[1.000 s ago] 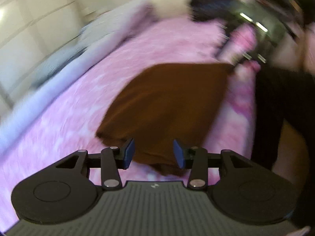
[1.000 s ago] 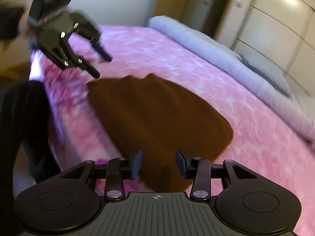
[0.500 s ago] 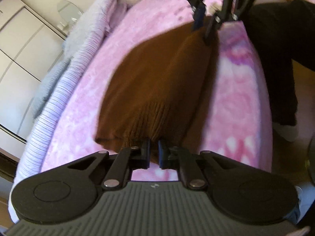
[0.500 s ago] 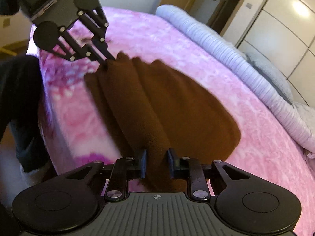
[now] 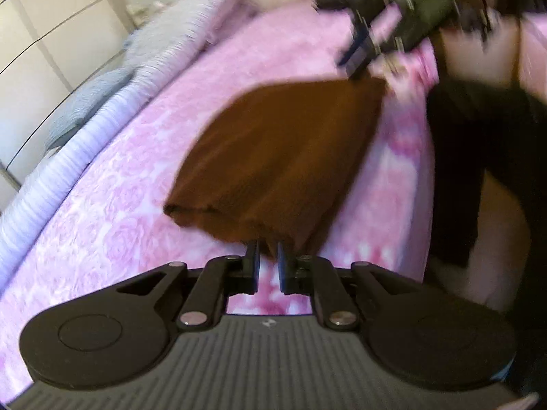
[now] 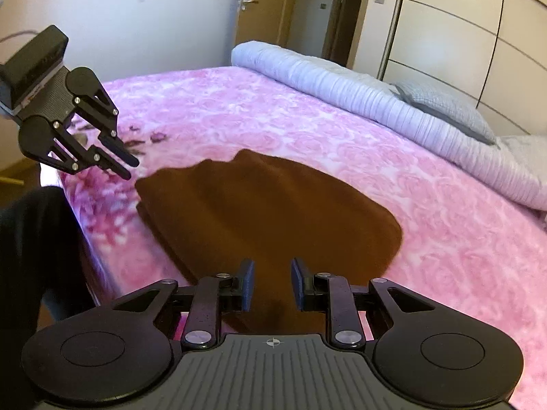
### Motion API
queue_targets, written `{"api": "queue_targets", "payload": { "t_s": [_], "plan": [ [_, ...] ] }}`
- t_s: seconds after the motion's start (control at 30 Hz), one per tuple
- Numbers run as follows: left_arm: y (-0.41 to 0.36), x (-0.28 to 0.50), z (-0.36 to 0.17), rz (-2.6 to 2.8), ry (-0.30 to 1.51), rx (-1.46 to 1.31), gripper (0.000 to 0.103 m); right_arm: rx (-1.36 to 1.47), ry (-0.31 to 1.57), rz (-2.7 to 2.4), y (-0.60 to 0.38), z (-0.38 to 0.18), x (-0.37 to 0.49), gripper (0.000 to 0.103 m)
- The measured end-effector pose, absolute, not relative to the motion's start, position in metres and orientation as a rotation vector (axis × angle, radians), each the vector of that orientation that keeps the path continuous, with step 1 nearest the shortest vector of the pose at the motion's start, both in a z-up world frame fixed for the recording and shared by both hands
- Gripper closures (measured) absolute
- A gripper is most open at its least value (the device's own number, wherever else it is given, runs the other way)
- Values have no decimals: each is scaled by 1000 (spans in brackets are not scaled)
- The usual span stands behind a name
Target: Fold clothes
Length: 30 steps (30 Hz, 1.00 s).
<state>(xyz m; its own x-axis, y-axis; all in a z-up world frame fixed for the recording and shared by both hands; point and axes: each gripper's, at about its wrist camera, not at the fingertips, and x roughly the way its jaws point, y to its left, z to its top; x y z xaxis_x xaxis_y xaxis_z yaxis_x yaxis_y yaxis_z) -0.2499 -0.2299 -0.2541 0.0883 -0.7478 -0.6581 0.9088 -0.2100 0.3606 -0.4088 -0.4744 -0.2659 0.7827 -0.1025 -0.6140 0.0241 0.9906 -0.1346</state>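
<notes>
A brown knitted garment [image 5: 283, 157] [image 6: 266, 212] lies folded and flat on the pink bedspread [image 5: 102, 222] [image 6: 273, 112], near the bed's side edge. My left gripper [image 5: 268, 263] has its jaws nearly together, pinching the garment's near hem. In the right wrist view the left gripper [image 6: 128, 168] sits low at the garment's far corner. My right gripper [image 6: 270, 283] is open over the other end of the garment, which lies under and between its blue pads [image 6: 248, 285]. The left wrist view is blurred and shows the right gripper [image 5: 357, 56] above the far corner.
A rolled lilac quilt [image 6: 359, 99] [image 5: 85, 143] and a grey pillow [image 6: 444, 106] line the far side of the bed. A person's dark trouser leg [image 5: 478, 157] [image 6: 27, 256] stands by the bed's edge. White wardrobe doors [image 6: 461, 34] lie beyond.
Both grippers closed on the garment's ends and lifted it taut half a second ago. Now it lies flat, the right gripper has opened and let go, and the left stays pinched.
</notes>
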Motion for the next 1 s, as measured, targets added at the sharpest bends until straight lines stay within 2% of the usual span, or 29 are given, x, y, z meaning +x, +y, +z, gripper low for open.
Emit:
{"api": "queue_targets", "payload": {
  "t_s": [0.03, 0.13, 0.33, 0.5, 0.6, 0.73, 0.87, 1.0],
  "plan": [
    [-233, -250, -250, -1536, 237, 875, 88, -122, 670, -53, -473, -267, -402, 80],
    [-251, -253, -247, -1553, 269, 765, 86, -139, 687, 23, -463, -276, -379, 80],
    [-283, -253, -292, -1536, 303, 883, 84, -230, 764, 104, -459, -310, -340, 80],
    [-291, -235, -284, -1494, 326, 881, 80, -211, 772, 56, -493, -308, -332, 80],
    [-297, -226, -278, -1498, 385, 851, 80, -194, 778, 17, -515, -306, -328, 80],
    [-305, -220, -263, -1488, 372, 782, 81, -194, 775, -36, -538, -303, -322, 80],
    [-333, -212, -283, -1468, 395, 836, 80, -178, 774, -69, -561, -307, -309, 80],
    [-344, -195, -286, -1465, 448, 786, 73, -124, 763, -116, -592, -310, -297, 80]
  ]
}}
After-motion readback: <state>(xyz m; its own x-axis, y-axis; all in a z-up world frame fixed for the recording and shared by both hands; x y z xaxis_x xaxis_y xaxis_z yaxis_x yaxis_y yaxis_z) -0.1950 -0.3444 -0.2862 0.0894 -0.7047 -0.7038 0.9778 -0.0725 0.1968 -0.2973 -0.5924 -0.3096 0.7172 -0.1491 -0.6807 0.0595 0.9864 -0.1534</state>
